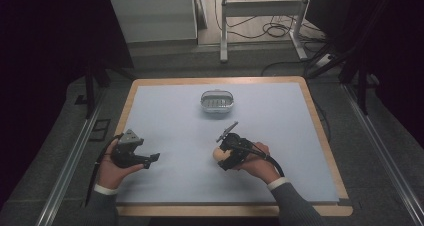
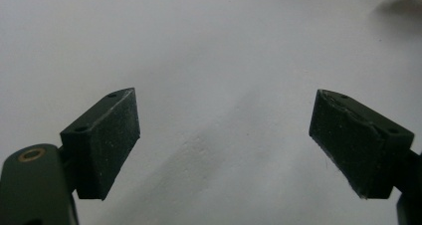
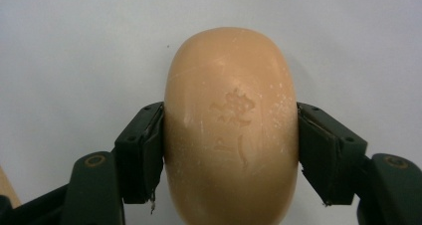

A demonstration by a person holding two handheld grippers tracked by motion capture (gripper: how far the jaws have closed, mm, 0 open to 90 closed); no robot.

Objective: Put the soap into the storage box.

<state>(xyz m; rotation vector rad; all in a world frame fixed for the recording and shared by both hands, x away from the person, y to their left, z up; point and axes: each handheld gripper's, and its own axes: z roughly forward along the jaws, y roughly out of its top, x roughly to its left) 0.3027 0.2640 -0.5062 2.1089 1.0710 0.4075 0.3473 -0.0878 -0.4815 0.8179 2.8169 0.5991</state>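
Between the soap bar (image 1: 219,154) clamped in the right gripper (image 1: 226,151) and the soap dish (image 1: 217,102) at the far centre, bare table (image 1: 165,116) was left unobstructed; the left gripper (image 1: 151,159) was held well aside.

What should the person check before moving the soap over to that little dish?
1. Soap held between both jaws of the right hand-held gripper: ok, a pad presses on each side.
2. Grip near the soap's middle: ok, judging from the right gripper view.
3. Soap dish ready: ok, it sits on the mat toward the far edge; whether anything lies inside, cannot tell.
4. Path from soap to dish clear: ok, bare mat between them.
5. Left hand-held gripper out of the way: ok, it is open, off to the left side.
6. Soap lifted off the mat: cannot tell.
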